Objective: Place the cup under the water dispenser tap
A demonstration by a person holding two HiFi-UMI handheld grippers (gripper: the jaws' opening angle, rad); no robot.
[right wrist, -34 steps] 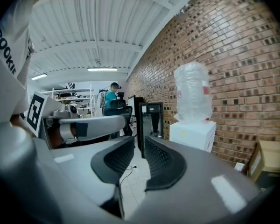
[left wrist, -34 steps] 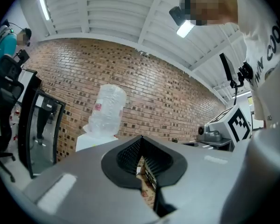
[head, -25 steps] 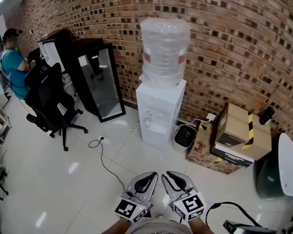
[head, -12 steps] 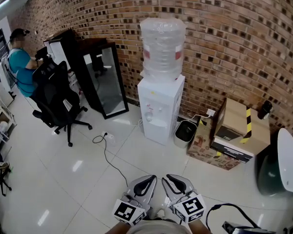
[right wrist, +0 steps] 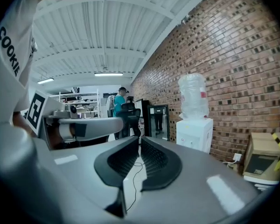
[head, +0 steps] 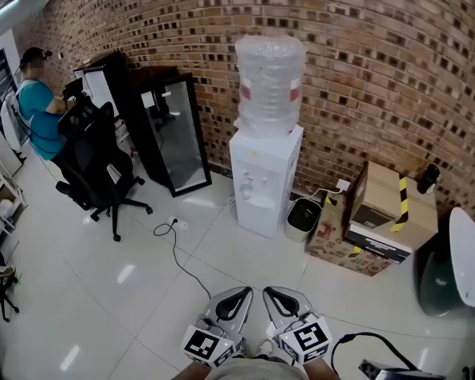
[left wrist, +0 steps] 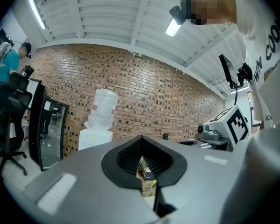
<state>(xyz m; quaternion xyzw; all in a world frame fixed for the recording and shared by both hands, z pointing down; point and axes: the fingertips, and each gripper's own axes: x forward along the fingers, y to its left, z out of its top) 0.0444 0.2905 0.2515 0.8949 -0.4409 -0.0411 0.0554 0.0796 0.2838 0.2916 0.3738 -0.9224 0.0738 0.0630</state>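
Note:
The white water dispenser with a clear bottle on top stands against the brick wall, a few steps ahead of me. No cup shows in any view. My left gripper and right gripper are held side by side at the bottom of the head view, pointing toward the dispenser. The left gripper has its tips together with nothing between them; the dispenser lies beyond it to the left. The right gripper is closing, its tips nearly touching and empty, with the dispenser to its right.
A small dark bin and cardboard boxes sit right of the dispenser. A black glass-fronted cabinet leans on the wall to its left. A black office chair and a seated person are far left. A cable trails across the white tiles.
The head view has shifted: the dispenser sits slightly further right and the chair and person have slid right. Both grippers sit a little lower in the frame, still side by side.

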